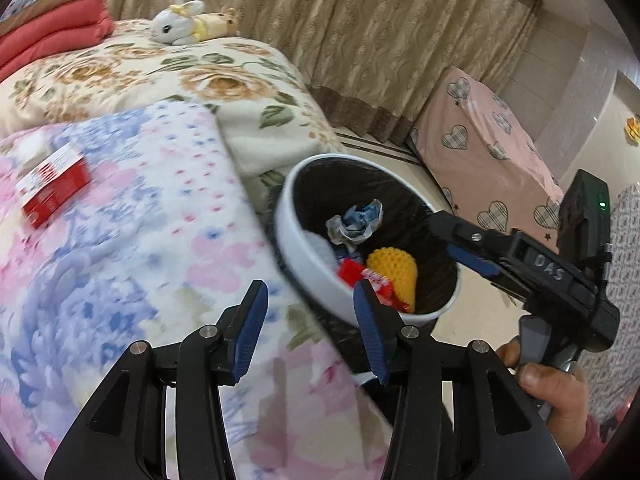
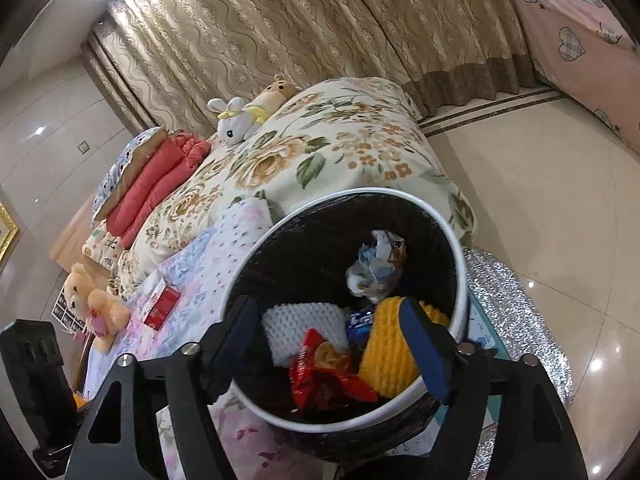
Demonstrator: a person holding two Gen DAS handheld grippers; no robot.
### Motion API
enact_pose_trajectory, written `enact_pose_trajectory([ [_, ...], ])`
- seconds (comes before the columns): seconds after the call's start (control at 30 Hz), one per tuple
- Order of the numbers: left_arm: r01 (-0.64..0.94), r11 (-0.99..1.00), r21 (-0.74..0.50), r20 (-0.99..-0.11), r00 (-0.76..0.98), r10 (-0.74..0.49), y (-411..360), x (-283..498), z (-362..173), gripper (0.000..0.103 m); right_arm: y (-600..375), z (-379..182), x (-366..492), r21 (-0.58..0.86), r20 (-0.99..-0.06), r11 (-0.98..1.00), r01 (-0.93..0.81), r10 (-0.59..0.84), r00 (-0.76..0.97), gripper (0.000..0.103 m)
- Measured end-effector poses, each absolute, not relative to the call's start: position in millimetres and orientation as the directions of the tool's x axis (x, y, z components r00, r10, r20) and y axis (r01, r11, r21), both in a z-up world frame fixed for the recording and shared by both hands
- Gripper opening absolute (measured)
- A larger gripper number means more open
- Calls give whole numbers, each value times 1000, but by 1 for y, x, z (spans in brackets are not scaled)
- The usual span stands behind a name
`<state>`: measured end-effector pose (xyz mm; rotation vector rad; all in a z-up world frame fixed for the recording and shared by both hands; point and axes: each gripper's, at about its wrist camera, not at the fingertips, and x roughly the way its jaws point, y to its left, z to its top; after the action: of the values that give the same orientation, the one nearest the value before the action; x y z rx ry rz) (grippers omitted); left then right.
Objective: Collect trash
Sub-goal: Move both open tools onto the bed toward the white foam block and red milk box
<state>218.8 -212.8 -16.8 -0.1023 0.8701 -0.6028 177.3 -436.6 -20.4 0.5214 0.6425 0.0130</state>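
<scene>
A white-rimmed trash bin [image 2: 372, 191] with a black liner stands beside the bed. Inside it lie a crumpled blue-and-white wrapper [image 2: 374, 268], a white foam net [image 2: 304, 328], a yellow foam net [image 2: 388, 344] and a red snack wrapper [image 2: 320, 376]. My right gripper [image 2: 328, 308] hangs over the bin mouth, open, with nothing in its jaws. In the left wrist view the right gripper [image 1: 452, 240] reaches in from the right above the bin [image 1: 288, 236]. My left gripper [image 1: 311, 286] is open and empty at the bin's near-left rim, over the blanket. A red box [image 1: 54, 182] lies on the bed.
The bed carries a floral quilt [image 2: 320, 152], folded red quilts [image 2: 160, 172], a plush rabbit [image 2: 234, 122] and a teddy bear [image 2: 94, 300]. A glittery silver mat [image 2: 520, 320] lies by the bin. Pink heart-print furniture [image 1: 488, 152] stands right, by the curtain. A hand [image 1: 556, 388] grips the right handle.
</scene>
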Motion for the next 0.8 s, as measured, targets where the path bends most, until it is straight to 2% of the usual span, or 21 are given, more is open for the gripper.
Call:
enact_pose_trajectory([
  [0.8,196,911,-363,-696,593,-405,-71,207,-39,46,-321,-23,189,445,-582,893,-66,345,736,88],
])
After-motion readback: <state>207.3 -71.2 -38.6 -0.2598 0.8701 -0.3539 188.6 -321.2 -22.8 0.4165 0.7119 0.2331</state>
